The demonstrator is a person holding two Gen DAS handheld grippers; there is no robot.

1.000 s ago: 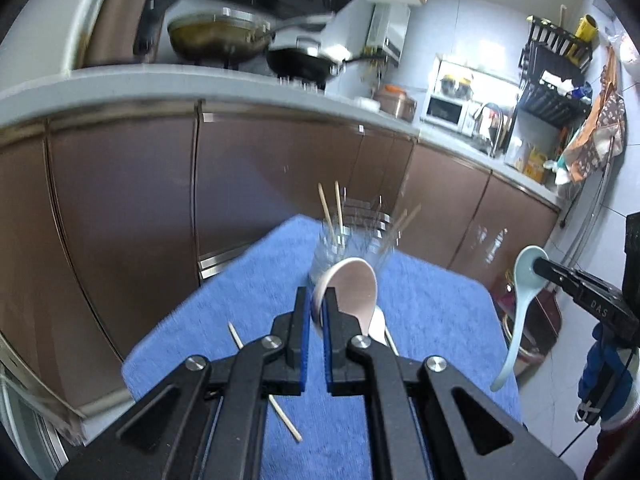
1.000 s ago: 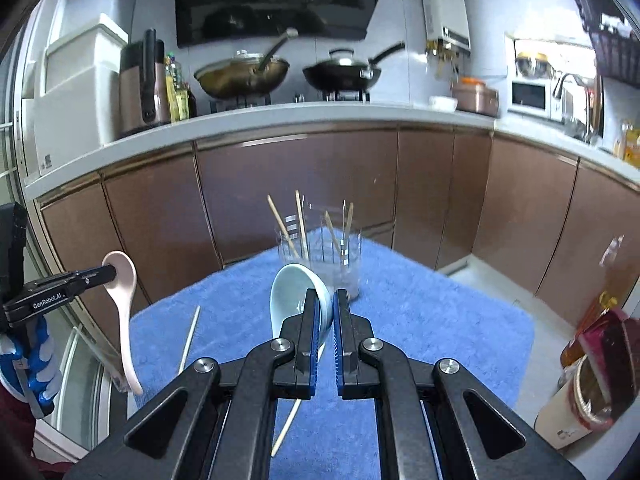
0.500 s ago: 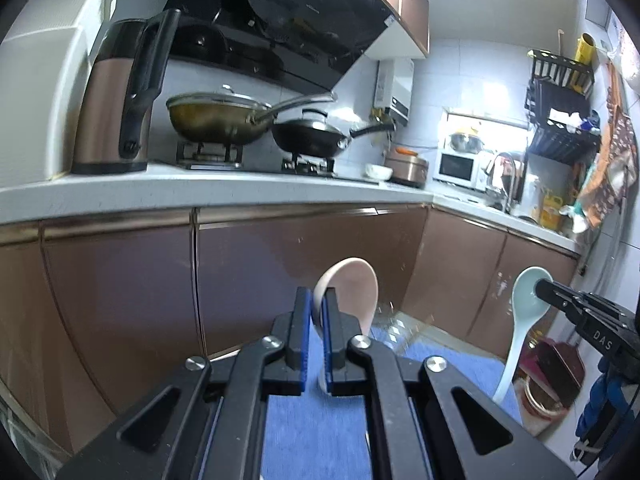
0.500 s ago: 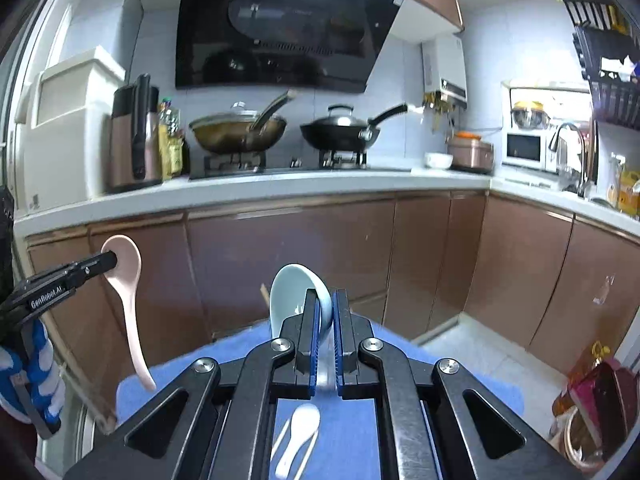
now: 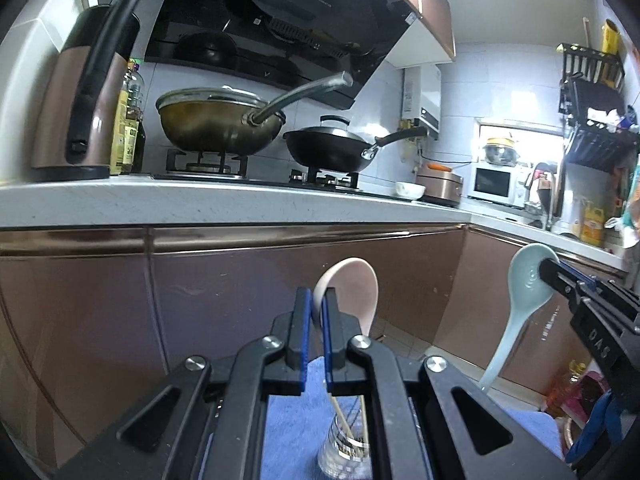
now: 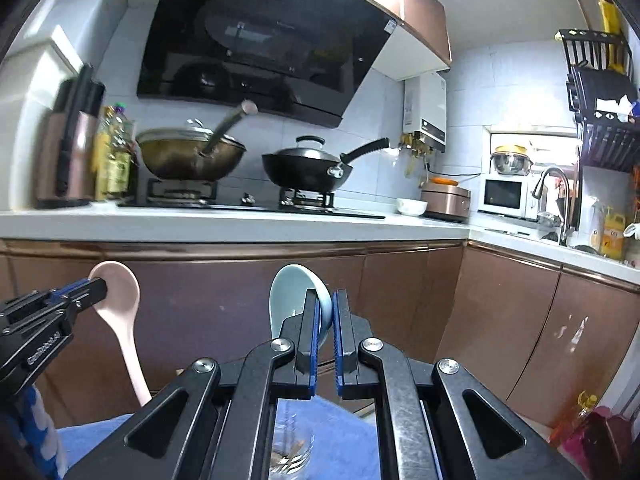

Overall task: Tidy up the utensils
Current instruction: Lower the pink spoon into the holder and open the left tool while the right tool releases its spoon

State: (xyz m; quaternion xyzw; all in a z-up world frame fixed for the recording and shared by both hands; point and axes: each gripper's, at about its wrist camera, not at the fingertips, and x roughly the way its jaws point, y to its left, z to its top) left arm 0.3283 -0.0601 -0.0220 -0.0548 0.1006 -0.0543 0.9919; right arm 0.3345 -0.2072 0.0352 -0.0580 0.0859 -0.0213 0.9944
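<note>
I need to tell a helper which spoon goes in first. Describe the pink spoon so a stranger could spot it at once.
In front of the brown cabinets, two grippers each hold a soup spoon up in the air. The left gripper pinches the pink spoon by its bowl, handle hanging down. Its neighbour in the right gripper is the pale blue spoon.

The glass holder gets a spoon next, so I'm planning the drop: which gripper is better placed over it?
Hard to call; slightly the left gripper. Both grip spoons by the bowl, handles down; the glass holder shows between each gripper's arms.
</note>
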